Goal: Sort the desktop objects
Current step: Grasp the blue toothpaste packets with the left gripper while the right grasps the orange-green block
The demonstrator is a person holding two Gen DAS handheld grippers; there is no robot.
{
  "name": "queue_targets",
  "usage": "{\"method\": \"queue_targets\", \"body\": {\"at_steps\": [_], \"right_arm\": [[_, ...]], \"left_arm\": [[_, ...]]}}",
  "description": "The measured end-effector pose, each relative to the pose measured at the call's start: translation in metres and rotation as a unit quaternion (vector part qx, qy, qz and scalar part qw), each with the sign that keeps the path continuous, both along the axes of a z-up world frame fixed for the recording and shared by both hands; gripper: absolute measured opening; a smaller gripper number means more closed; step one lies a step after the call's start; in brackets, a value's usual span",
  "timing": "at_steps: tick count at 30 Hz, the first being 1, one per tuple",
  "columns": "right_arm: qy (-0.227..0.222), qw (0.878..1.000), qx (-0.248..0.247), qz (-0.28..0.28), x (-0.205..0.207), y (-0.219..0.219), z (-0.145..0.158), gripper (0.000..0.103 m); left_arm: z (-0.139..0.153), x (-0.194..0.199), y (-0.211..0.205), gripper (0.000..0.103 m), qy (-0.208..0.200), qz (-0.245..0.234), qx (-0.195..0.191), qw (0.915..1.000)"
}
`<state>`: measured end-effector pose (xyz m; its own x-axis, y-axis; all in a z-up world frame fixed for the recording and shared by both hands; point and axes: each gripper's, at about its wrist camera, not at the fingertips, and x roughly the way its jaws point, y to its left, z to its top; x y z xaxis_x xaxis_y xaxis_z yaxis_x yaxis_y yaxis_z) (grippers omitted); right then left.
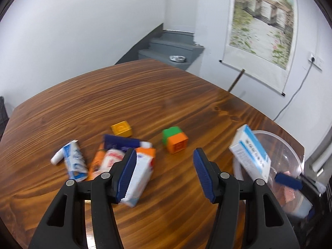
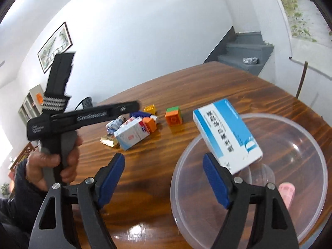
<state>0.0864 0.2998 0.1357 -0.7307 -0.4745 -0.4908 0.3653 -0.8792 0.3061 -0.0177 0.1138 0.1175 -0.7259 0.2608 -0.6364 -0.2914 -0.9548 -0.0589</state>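
A blue-and-white medicine box hangs tilted in the air over the clear plastic bowl, just past my open right gripper, touching neither finger; it also shows in the left wrist view. My left gripper is open above the wooden table, beside a pile of small boxes and tubes. A white-and-orange box lies by its left finger. A yellow block and a green-and-orange block stand further back.
The bowl sits at the table's right edge and holds a pink item. The person's hand holding the left gripper is at the left in the right wrist view. Stairs and a wall scroll lie behind the table.
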Motion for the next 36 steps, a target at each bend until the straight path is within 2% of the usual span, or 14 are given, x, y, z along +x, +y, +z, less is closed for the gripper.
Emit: {"method": "queue_targets", "body": {"at_steps": [5,14,17,20,23,27,28,30,32,36], "right_arm": [[0.038,0.997,0.063,-0.033,-0.021,0.002,0.004,0.081],[0.022,0.993,0.106,-0.055,-0.096,0.006,-0.005,0.081],[0.024,0.991,0.112,-0.073,-0.102,-0.003,0.004,0.081],[0.045,0.991,0.111,-0.062,-0.093,-0.022,0.020,0.081],[0.056,0.988,0.137,-0.050,-0.088,-0.053,0.022,0.081],[0.015,0.992,0.120,-0.032,-0.101,-0.076,0.009,0.080],[0.005,0.992,0.122,-0.037,-0.106,-0.079,0.005,0.077],[-0.023,0.991,0.122,-0.049,-0.118,-0.083,-0.006,0.065],[-0.047,0.990,0.119,-0.058,-0.127,-0.081,-0.012,0.062],[-0.061,0.987,0.123,-0.079,-0.140,-0.077,-0.017,0.061]], "left_arm": [[-0.004,0.000,-0.034,0.061,-0.005,0.031,0.005,0.9995],[-0.027,-0.016,-0.088,0.061,-0.045,0.099,0.043,0.9931],[-0.036,-0.021,-0.096,0.061,-0.055,0.114,0.043,0.9911],[-0.044,-0.024,-0.100,0.061,-0.062,0.123,0.040,0.9897],[-0.049,-0.028,-0.103,0.061,-0.069,0.130,0.038,0.9884],[-0.051,-0.033,-0.111,0.061,-0.071,0.140,0.038,0.9869],[-0.051,-0.034,-0.113,0.061,-0.071,0.143,0.038,0.9866],[-0.051,-0.038,-0.118,0.061,-0.070,0.149,0.037,0.9858],[-0.053,-0.044,-0.124,0.061,-0.070,0.157,0.038,0.9843],[-0.055,-0.058,-0.130,0.061,-0.080,0.162,0.049,0.9823]]}}
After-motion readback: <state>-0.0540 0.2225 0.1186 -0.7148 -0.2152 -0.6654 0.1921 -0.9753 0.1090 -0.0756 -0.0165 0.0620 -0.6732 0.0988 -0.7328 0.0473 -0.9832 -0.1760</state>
